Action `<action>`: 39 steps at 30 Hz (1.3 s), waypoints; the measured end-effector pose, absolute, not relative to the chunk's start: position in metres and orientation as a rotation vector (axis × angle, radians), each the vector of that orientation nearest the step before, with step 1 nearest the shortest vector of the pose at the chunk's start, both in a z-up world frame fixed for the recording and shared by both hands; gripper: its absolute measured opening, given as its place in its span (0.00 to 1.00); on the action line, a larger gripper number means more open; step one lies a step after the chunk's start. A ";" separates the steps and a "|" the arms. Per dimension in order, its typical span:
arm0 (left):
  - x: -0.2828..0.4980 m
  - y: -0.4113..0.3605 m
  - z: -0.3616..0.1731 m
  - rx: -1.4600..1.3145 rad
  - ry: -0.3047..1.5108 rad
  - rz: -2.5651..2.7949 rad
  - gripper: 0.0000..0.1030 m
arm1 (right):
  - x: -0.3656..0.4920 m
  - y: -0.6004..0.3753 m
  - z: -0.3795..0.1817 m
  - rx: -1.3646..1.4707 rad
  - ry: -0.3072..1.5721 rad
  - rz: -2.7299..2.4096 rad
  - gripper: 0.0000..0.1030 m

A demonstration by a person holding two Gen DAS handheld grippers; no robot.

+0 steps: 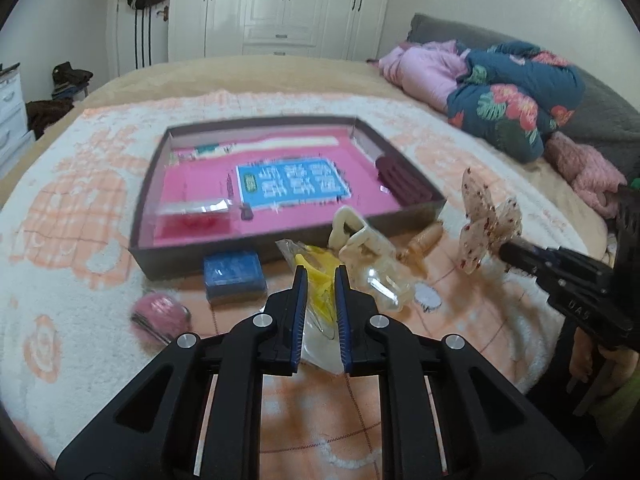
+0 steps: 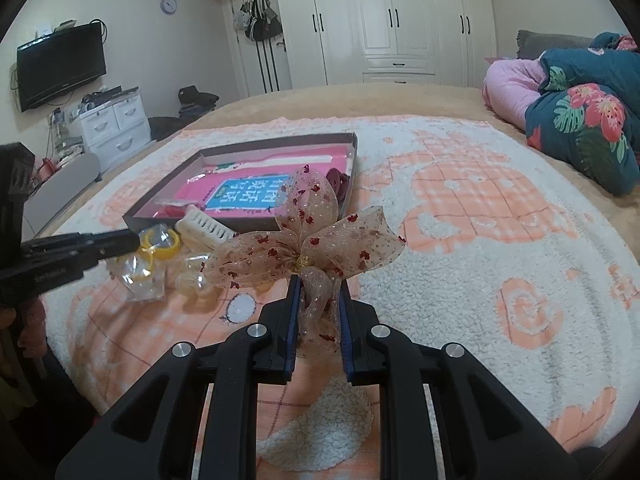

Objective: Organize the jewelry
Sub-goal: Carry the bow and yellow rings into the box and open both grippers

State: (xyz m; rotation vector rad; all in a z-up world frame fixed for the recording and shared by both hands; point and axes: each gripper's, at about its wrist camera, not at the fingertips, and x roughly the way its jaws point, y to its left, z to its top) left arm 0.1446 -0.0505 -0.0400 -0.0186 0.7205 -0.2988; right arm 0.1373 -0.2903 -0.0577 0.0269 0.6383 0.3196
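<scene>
Your left gripper (image 1: pixel 321 280) pinches clear plastic bag with yellow rings (image 1: pixel 318 286) | right gripper (image 2: pixel 319 292) clamps sheer red-flecked ribbon bow (image 2: pixel 308 236) | both lifted, dark pink-lined tray (image 1: pixel 416 200) ahead, likely destination

From my feed it's a bedroom: white wardrobe (image 2: pixel 400 24) along the back wall, bags (image 2: pixel 258 20) hanging on the door, a TV (image 2: pixel 60 64) on the left wall over white drawers (image 2: pixel 116 124), purple clock (image 2: pixel 169 5) up high.

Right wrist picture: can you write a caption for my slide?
Right gripper shut on a sheer ribbon bow above the blanket, open tray behind.
</scene>
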 end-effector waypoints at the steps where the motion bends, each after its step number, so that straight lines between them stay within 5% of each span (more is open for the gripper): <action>1: 0.144 -0.048 -0.035 -0.029 0.707 -0.301 0.08 | 0.137 -0.289 -0.057 0.024 0.636 0.321 0.16; 39: 0.194 0.021 0.000 -0.129 0.589 -0.138 0.07 | 0.190 -0.209 -0.020 -0.125 0.579 0.423 0.16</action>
